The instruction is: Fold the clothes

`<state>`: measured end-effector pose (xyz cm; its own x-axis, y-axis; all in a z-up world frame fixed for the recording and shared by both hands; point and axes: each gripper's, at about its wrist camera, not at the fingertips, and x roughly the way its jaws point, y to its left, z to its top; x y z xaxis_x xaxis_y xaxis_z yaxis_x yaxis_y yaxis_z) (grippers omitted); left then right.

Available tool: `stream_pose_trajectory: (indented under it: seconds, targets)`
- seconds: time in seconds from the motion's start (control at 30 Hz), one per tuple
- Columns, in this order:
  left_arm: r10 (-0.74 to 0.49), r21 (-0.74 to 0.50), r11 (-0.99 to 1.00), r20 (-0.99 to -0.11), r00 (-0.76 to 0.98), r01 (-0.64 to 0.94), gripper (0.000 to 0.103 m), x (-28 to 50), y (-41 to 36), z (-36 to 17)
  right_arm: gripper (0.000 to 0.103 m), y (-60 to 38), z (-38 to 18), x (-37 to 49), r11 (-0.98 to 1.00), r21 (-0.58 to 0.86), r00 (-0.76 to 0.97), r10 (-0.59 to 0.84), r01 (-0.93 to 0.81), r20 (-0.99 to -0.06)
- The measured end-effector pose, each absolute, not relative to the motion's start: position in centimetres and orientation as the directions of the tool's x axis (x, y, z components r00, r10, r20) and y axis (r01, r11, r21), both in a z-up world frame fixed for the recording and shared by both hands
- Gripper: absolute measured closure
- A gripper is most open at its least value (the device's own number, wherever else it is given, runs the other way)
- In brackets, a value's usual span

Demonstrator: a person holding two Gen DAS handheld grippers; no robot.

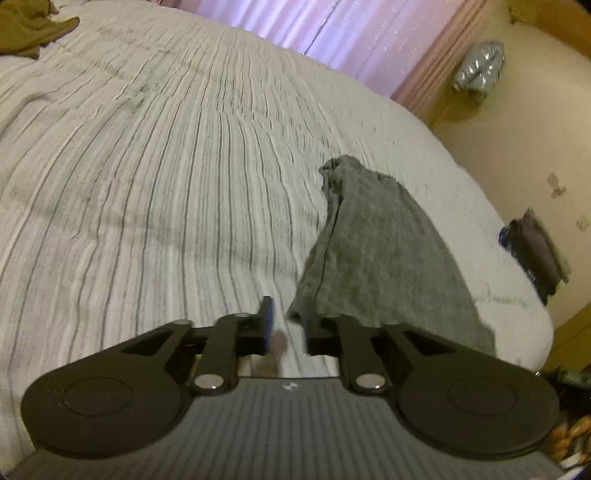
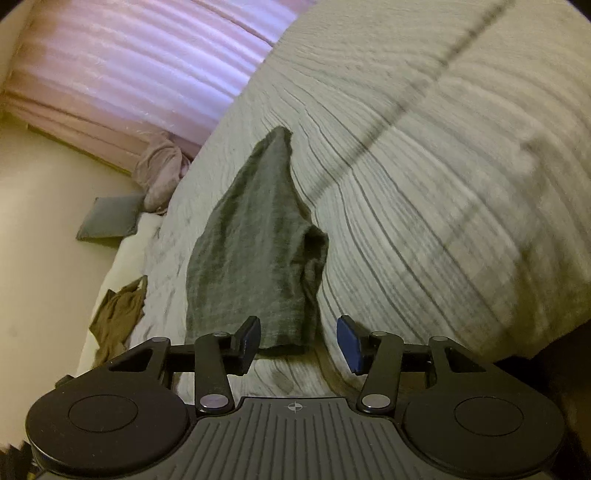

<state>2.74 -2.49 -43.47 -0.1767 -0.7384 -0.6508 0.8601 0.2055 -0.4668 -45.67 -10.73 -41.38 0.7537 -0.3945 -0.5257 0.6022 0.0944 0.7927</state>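
- Striped white bedding point(image 1: 155, 177) covers a bed that fills both views, with pink curtains point(image 1: 325, 33) behind it and a cream floor point(image 2: 40, 221) beside it.
- A grey garment point(image 1: 373, 240), folded into a long narrow shape, lies flat on the bedding near the edge of the bed, one end tapering away from both cameras.
- The left gripper point(image 1: 286, 325) hangs low over the bedding at the garment's near corner; its jaws stand a little apart with only striped cloth showing in the gap, though motion blur hides whether the right-hand finger brushes the garment's edge.
- The right gripper point(image 2: 299, 343) sits at the garment's near end with its jaws spread wide; the hem lies between them but the pads are clear of it, so nothing is grasped.
- An olive-brown garment point(image 2: 118, 314) lies crumpled at the bed's edge, well apart from the grey one.
- A grey cushion point(image 2: 109, 218) rests on the floor.
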Motion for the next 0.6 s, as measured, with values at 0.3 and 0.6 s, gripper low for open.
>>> stream_pose_trajectory:
  seconds: [0.3,0.6]
  targets:
    - [-0.730,-0.508,0.189,-0.645,-0.226,0.840,0.082,2.5,-3.2,-44.0,0.053,-11.8,-42.4,-45.1,0.066,0.810,0.764,-0.384,0.583,-0.519]
    - [-0.755,-0.567,0.202,-0.609,-0.242,0.799,0.068,3.7,-3.2,-44.2,0.053,-12.3,-43.2,-44.7,0.035,0.843,0.792,-0.368,0.536,-0.488]
